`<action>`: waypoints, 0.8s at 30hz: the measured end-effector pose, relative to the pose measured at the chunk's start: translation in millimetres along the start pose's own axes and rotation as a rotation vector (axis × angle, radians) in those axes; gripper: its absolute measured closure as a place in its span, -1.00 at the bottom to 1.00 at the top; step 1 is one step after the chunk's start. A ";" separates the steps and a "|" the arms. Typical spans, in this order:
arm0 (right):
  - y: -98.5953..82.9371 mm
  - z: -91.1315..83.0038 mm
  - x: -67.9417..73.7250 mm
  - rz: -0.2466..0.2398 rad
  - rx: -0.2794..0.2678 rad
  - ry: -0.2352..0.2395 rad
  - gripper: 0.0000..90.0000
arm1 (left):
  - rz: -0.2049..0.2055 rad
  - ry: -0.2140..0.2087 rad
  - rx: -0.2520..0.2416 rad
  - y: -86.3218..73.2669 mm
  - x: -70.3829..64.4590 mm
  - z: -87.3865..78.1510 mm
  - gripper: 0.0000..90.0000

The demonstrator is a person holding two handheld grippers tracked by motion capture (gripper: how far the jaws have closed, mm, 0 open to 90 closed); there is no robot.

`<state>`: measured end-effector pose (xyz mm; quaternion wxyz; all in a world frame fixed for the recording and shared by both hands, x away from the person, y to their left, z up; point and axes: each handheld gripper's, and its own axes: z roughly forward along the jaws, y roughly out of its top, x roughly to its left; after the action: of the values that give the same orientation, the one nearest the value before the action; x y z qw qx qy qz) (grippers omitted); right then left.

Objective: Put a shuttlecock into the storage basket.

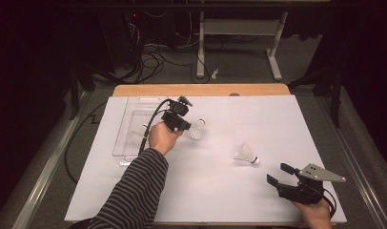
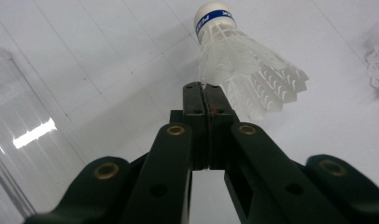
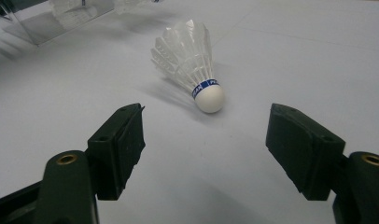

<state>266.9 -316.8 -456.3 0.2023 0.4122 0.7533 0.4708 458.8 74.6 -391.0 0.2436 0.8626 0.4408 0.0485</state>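
We hold our left gripper (image 2: 205, 88) with its fingers pressed together on the edge of one shuttlecock's (image 2: 241, 65) skirt, a thin pinch that keeps the light feathers from crushing and leaves the cork end pointing away. In the high view that shuttlecock (image 1: 197, 129) sits just beside the clear plastic tray (image 1: 129, 125), on the white table (image 1: 210, 191), which suggests we mean to carry it there; another shuttlecock (image 1: 134, 139) already seems to lie in the tray. Our right gripper (image 1: 280, 174) waits near the table's front corner with its fingers spread wide and nothing between them. It faces the second shuttlecock (image 3: 190, 60), lying on its side with the cork toward us, probably lined up for the next grasp.
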 end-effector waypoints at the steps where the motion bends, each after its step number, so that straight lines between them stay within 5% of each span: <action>1: 0.0 0.0 0.1 0.001 0.000 0.000 -0.37 | 0.001 -0.002 -0.003 -1.0 -0.1 -0.9 0.99; 24: 0.0 0.3 0.4 -0.001 0.003 0.000 -0.37 | 0.040 -0.050 -0.054 -12.9 -11.6 -17.7 0.99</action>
<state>266.8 -316.3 -456.4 0.2019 0.4123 0.7540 0.4698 437.0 78.4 -380.0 0.2769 0.8651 0.4159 0.0439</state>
